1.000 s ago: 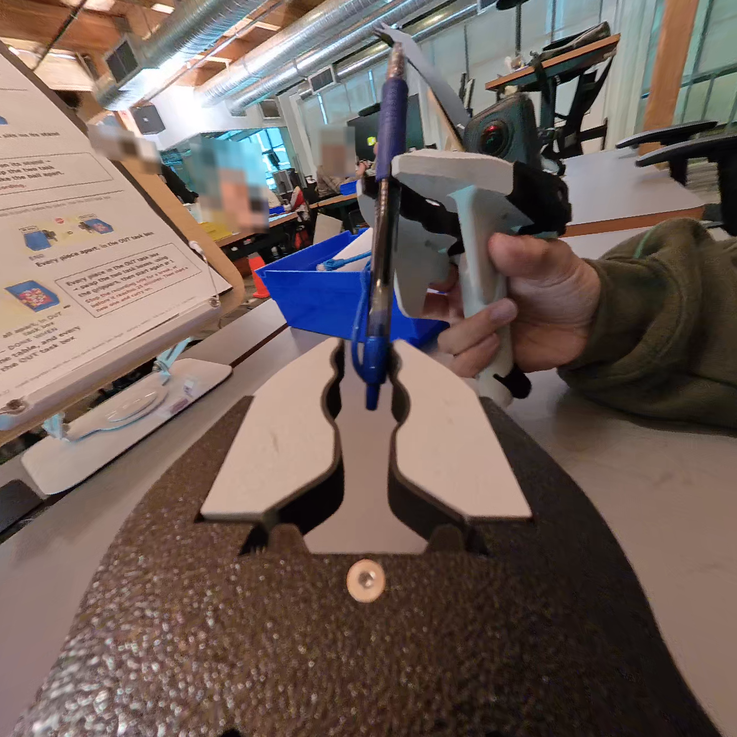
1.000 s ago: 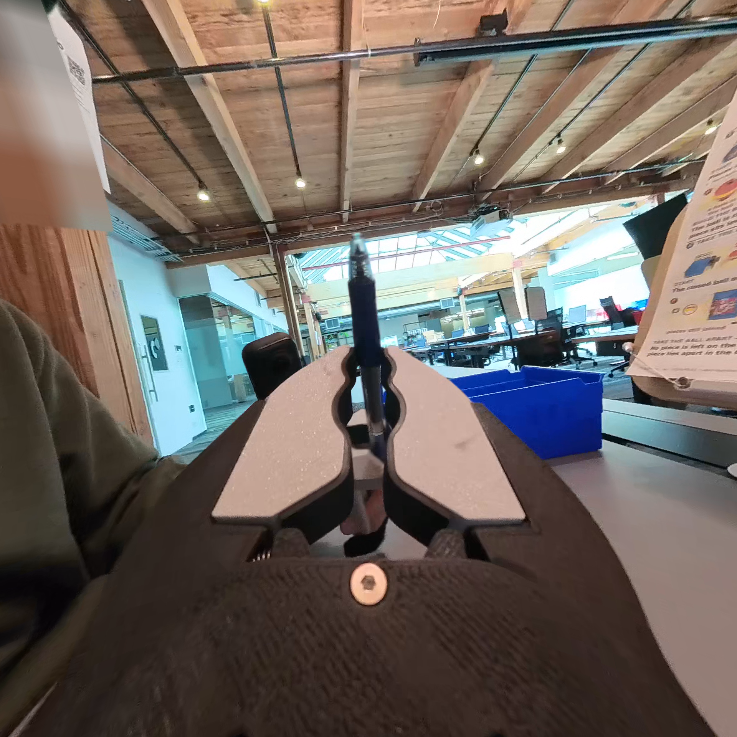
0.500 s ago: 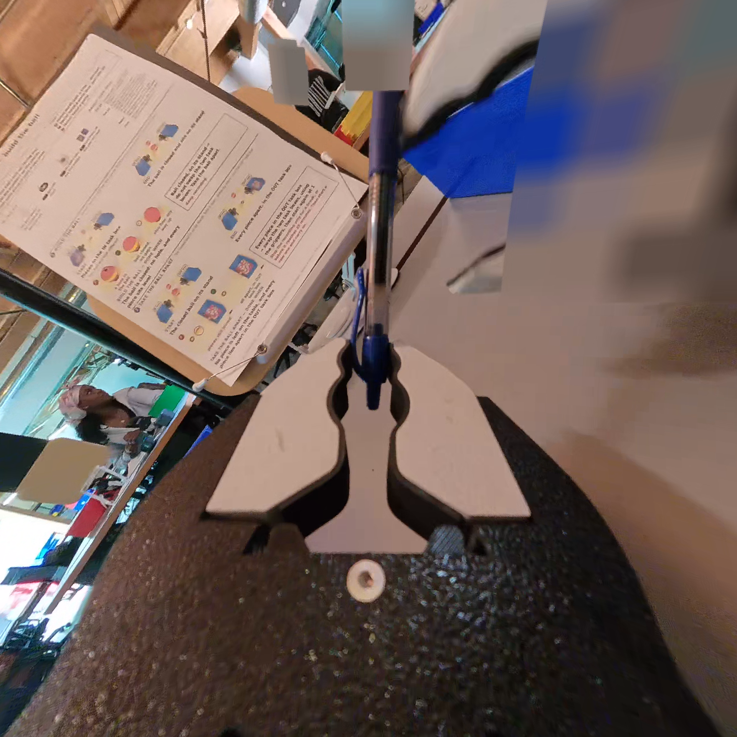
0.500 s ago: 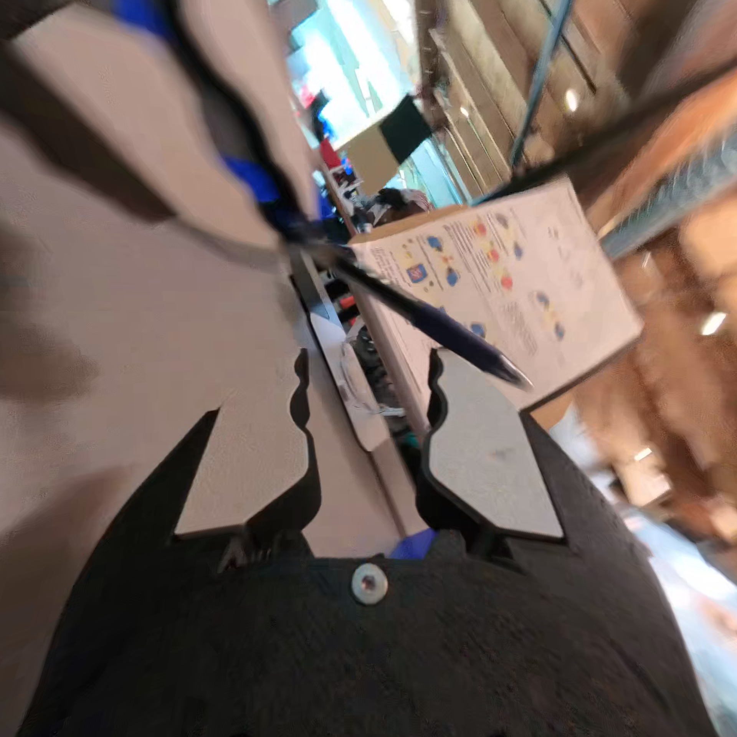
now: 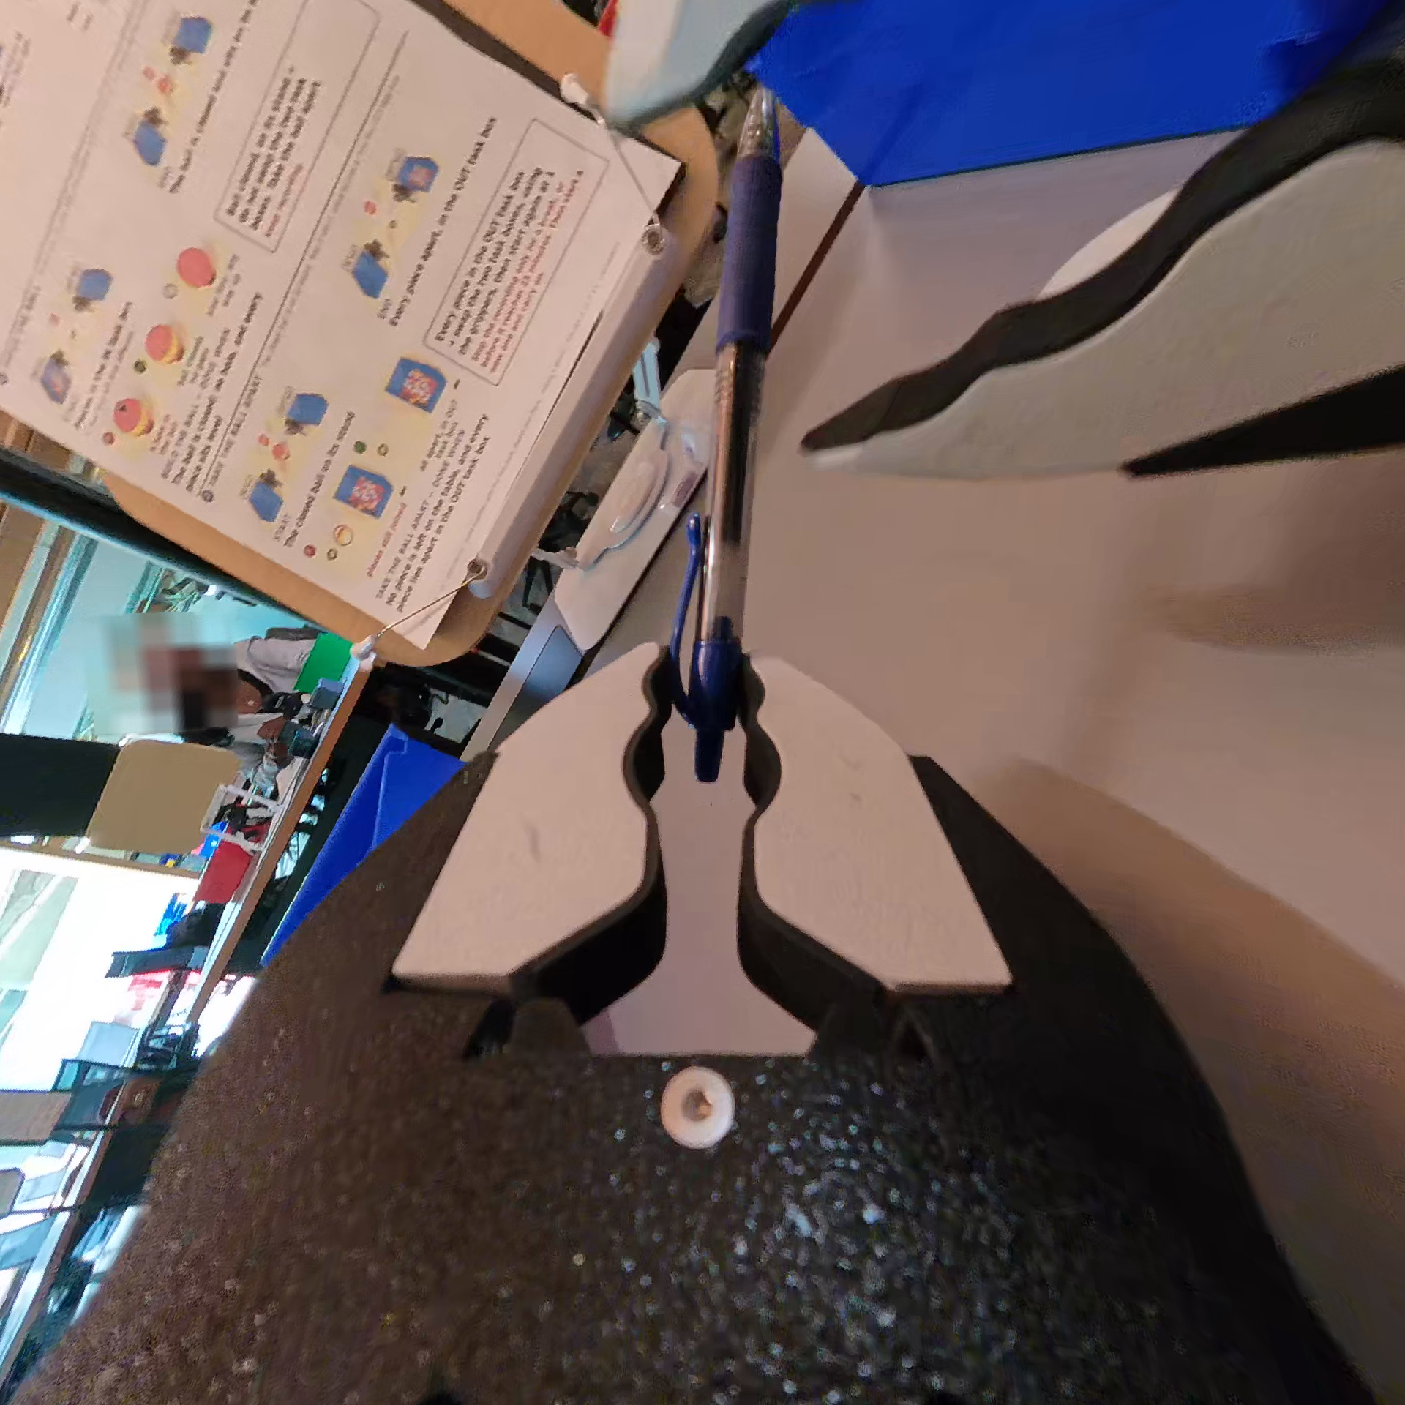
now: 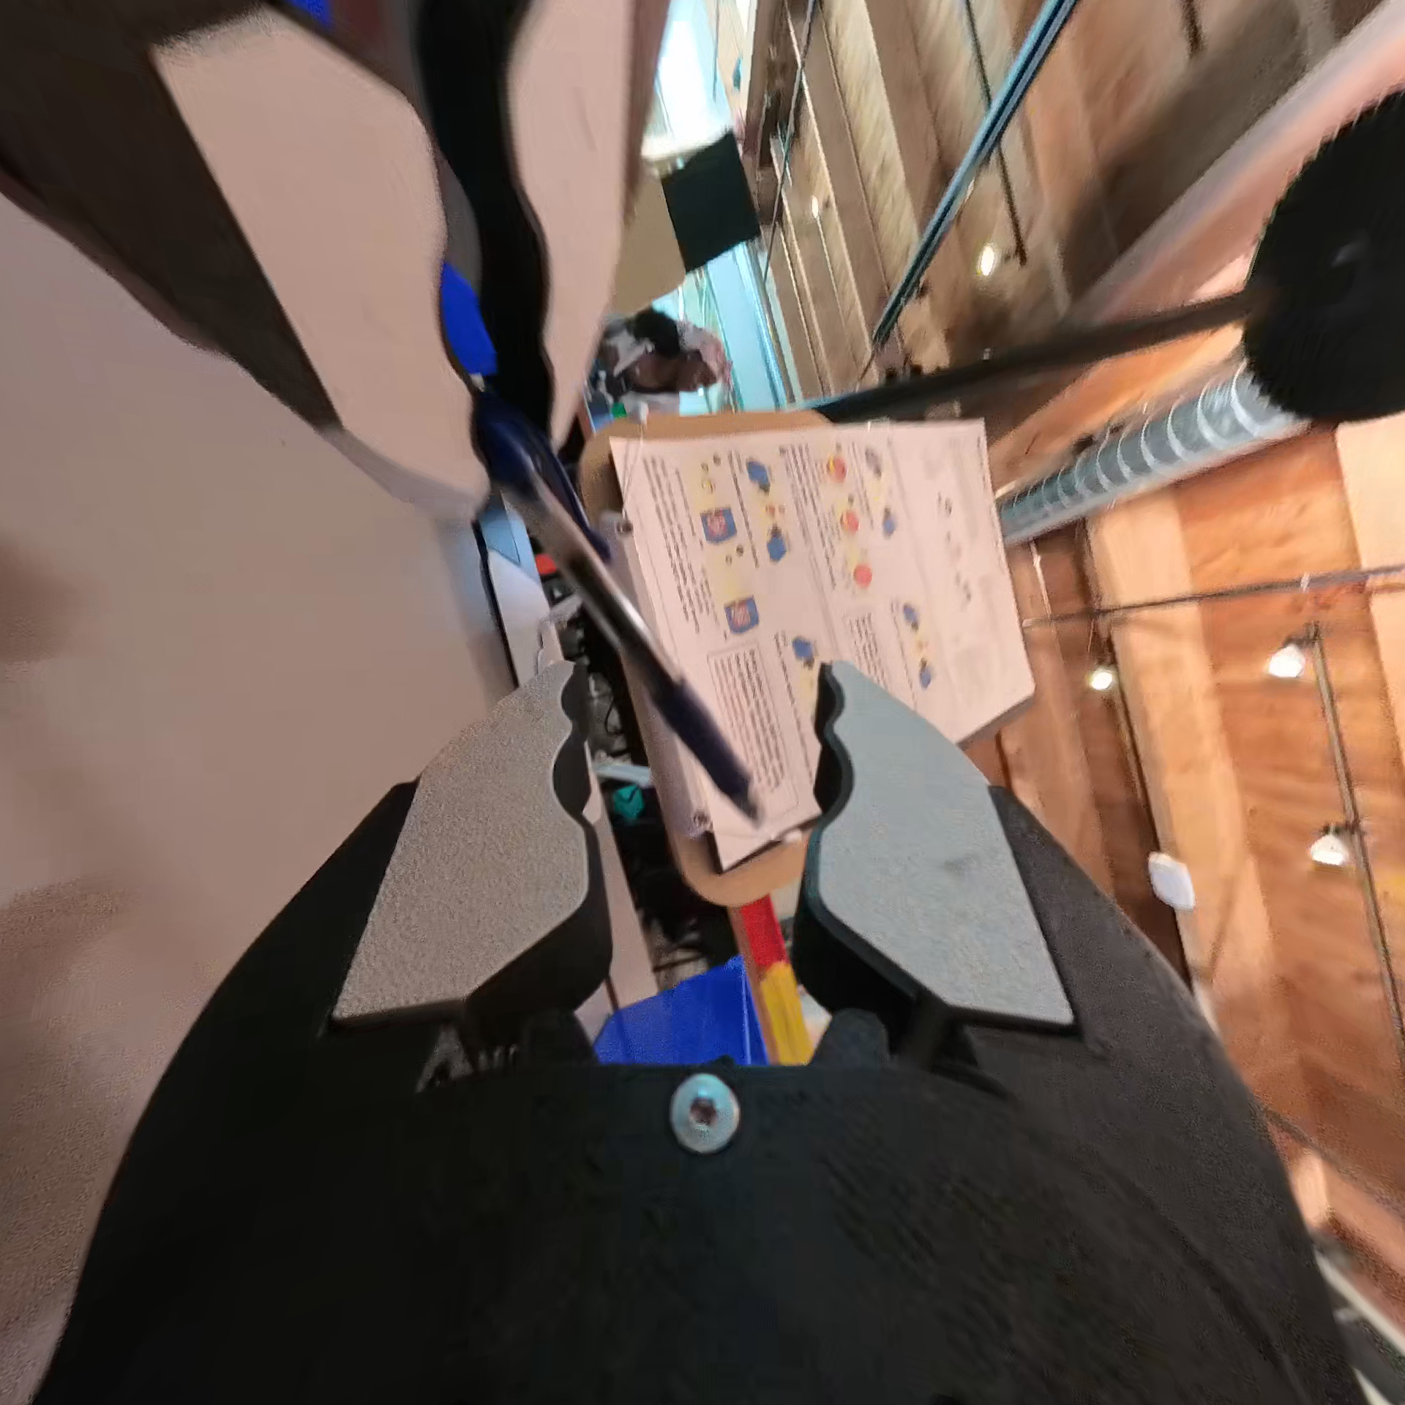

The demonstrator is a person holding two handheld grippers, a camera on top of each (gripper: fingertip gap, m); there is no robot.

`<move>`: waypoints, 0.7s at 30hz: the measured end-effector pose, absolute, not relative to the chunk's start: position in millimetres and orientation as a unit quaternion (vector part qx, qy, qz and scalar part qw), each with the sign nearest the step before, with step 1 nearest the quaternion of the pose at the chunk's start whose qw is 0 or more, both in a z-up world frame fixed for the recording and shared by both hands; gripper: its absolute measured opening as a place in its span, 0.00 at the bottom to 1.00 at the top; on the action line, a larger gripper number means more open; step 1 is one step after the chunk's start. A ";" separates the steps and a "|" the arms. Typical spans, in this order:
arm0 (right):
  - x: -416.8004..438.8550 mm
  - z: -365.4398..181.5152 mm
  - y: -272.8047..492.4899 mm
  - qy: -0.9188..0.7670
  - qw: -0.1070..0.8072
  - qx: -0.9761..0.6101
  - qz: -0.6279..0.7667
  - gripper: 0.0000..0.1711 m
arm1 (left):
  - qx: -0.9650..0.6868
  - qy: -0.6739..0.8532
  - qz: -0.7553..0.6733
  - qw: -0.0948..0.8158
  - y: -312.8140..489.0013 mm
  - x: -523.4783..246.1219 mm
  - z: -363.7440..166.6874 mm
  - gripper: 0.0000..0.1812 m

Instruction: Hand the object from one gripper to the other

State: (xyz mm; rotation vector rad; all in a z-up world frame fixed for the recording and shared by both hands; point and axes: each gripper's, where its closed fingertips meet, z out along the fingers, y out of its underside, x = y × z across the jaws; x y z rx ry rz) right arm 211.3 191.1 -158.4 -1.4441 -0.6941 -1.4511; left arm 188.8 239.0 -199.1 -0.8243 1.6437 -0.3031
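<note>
Two grippers: both in view, each seen from its own camera and from the other's.
Left gripper (image 5: 705, 688): its pale fingers are drawn narrow and clamp the clip end of the pen near their tips.
Pen (image 5: 734, 426): blue, with a clear barrel and a dark blue grip sleeve; it runs straight out from the left gripper's tips, its writing point far from them.
Right gripper (image 6: 696, 703): its fingers stand wide apart with nothing between the pads; the pen's point end hangs in the gap between them, and I cannot tell any contact.
Right gripper from the left camera (image 5: 1064, 395): it sits off to the right of the pen, well clear of the barrel, blurred.
Left gripper from the right camera (image 6: 494, 426): upper left, blurred, the pen slanting down from it.
Table (image 5: 1026, 684): pale surface beside both grippers.
Instruction sheet (image 5: 319, 289): printed page on a brown board, left of the pen.
Blue bin (image 5: 1026, 76): at the far end of the table, beyond the pen's point.
</note>
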 end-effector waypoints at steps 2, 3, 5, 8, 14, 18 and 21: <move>200.4 -160.2 197.2 -0.303 0.472 -0.582 -0.589 0.30 | -0.347 0.714 -0.138 0.592 230.6 189.8 -201.2 0.09; 200.1 -163.4 199.2 -0.310 0.464 -0.585 -0.588 0.28 | -0.345 0.714 -0.139 0.593 228.4 190.0 -200.8 0.09; 199.3 -168.8 200.8 -0.328 0.453 -0.586 -0.587 0.20 | -0.344 0.713 -0.141 0.595 226.9 190.0 -199.1 0.09; 196.6 -172.9 201.1 -0.344 0.454 -0.588 -0.575 0.08 | -0.344 0.706 -0.154 0.599 226.2 189.3 -194.6 0.09; 204.0 -181.1 202.3 -0.345 0.434 -0.603 -0.573 0.06 | -0.321 0.708 -0.178 0.603 215.0 189.5 -190.4 0.09; 203.1 -176.2 201.0 -0.331 0.457 -0.609 -0.557 0.06 | -0.305 0.699 -0.195 0.617 210.6 188.7 -182.9 0.09; 208.6 -165.8 197.1 -0.281 0.484 -0.622 -0.547 0.05 | -0.289 0.661 -0.278 0.634 200.5 184.5 -163.2 0.15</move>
